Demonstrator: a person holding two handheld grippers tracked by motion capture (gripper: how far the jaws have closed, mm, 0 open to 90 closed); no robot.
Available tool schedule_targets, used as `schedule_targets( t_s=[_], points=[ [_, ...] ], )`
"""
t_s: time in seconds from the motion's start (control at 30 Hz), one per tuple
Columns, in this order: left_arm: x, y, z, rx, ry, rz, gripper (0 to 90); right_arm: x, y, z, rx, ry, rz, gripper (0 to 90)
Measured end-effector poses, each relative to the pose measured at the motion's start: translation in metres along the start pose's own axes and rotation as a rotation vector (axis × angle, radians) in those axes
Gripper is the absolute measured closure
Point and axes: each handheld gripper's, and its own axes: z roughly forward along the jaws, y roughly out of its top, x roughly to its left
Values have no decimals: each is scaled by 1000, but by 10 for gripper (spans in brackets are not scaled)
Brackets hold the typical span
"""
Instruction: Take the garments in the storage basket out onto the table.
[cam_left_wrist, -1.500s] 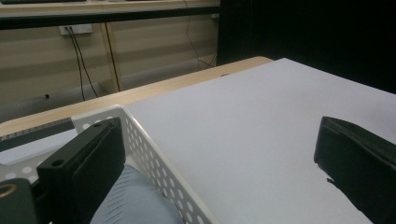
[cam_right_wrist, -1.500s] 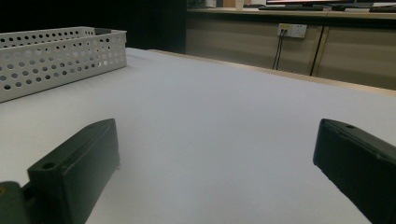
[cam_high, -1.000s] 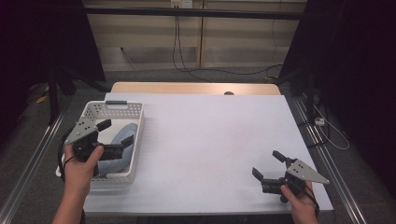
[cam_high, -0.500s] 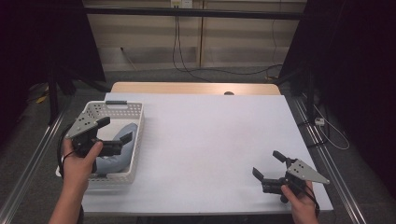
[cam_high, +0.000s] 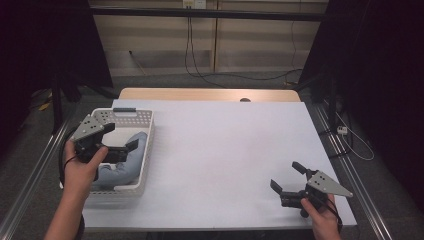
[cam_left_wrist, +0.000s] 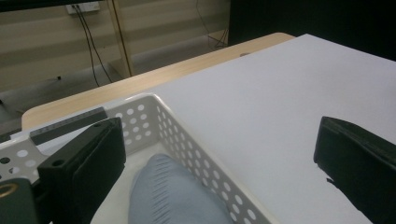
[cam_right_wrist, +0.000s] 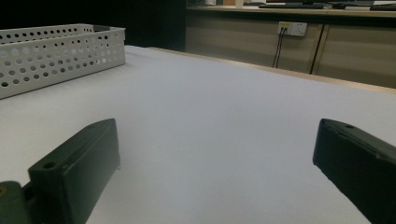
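- The blue-grey cloth (cam_high: 122, 165) lies bunched inside the white perforated basket (cam_high: 145, 150) at the left side of the bench (cam_high: 225, 150); in the left gripper view it shows as a ribbed, rounded fold (cam_left_wrist: 173, 191) against the basket wall.
- It looks soft, light and limp, so I judge it will sag and drape when lifted, not slip or break; a pinch on the raised fold nearest the basket wall should hold best.
- The left gripper (cam_high: 120, 142) hovers over the basket with its fingers (cam_left_wrist: 86, 158) spread wide, grasping nothing; one finger sits above the basket's inside, the other out over the bench.
- The right gripper (cam_high: 290, 180) rests low near the bench's front right corner, well apart from the basket, fingers (cam_right_wrist: 74, 163) likewise released and empty.
- The basket wall stands between the two left fingers and is the main thing in the way: closing here would likely catch the rim (cam_left_wrist: 154, 100) instead of the cloth.
- The light basket may slide or tip if the cloth snags on it.
- The rest of the bench is bare white surface.
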Motion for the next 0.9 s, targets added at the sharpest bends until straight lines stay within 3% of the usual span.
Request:
schedule_targets(
  t_s=[0.37, 0.9],
  points=[
    [12, -3, 5, 63, 13, 12, 26, 0, 0, -1, -3, -1, 0, 3],
    [23, -13, 17, 154, -15, 36, 31, 0, 0, 0, 0, 4, 3, 3]
  ],
)
